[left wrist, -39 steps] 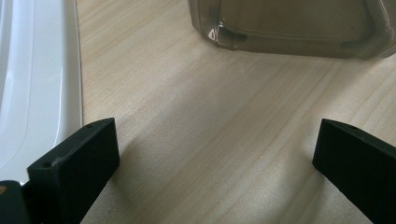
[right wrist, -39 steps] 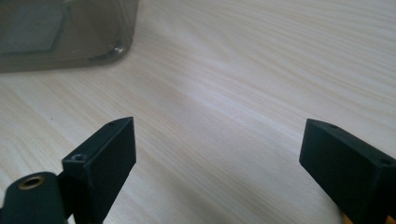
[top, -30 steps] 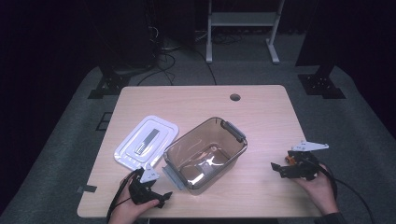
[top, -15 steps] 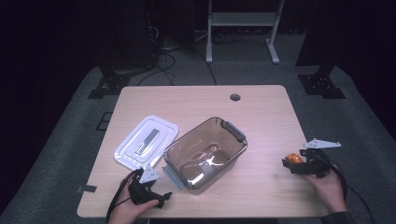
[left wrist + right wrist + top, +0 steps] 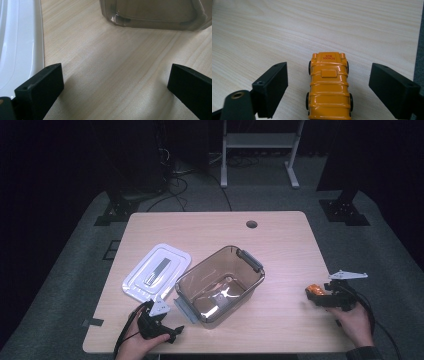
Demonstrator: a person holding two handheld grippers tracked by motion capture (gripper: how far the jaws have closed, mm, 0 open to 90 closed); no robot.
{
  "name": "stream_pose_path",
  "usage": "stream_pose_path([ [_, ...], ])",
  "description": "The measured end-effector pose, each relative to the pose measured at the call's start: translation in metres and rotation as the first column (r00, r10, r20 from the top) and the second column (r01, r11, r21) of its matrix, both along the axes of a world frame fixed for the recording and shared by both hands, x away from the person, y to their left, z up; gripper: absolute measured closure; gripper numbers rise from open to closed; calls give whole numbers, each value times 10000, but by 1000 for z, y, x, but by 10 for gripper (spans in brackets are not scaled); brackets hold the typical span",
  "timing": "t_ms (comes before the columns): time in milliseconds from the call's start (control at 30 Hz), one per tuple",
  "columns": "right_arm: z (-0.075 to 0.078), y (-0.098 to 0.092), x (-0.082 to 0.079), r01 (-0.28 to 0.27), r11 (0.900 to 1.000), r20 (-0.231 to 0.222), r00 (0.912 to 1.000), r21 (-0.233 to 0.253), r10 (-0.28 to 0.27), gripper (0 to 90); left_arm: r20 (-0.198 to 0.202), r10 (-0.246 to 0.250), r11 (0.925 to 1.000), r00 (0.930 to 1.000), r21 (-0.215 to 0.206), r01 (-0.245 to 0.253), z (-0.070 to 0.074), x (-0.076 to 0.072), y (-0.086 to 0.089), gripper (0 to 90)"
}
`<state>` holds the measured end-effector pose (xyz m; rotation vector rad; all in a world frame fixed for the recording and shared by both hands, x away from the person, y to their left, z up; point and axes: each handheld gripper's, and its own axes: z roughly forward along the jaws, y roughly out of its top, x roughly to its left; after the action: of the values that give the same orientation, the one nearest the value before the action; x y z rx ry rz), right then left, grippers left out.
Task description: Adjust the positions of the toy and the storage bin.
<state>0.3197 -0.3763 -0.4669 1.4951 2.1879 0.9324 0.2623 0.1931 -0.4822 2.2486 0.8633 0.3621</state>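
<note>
Toy bus [image 5: 329,85] sits between the right tongs [image 5: 329,87] (jaws apart).

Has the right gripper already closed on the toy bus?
No: in the right gripper view the right gripper is open, with bare table visible between each jaw and the toy bus.

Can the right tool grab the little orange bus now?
Probably yes. The right tool is open, and the bus sits on the table between its jaws with a gap on each side. Nothing blocks it; the tool would only need to shut.
</note>
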Motion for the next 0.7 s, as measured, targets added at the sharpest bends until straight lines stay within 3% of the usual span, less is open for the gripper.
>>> stream_pose_path([
  [200,0,-1,0,-54,10000,42,10000,-21,54,295,-1,0,10000,10000,-1,0,0,0,0,0],
  [400,-5,-1,2,-64,9999,-226,9997,-119,61,348,0,1,10000,10000,0,-1,0,0,0,0],
  [700,-4,0,1,-203,9996,-197,9996,-212,199,496,0,7,10000,10000,-7,-7,0,0,0,0],
])
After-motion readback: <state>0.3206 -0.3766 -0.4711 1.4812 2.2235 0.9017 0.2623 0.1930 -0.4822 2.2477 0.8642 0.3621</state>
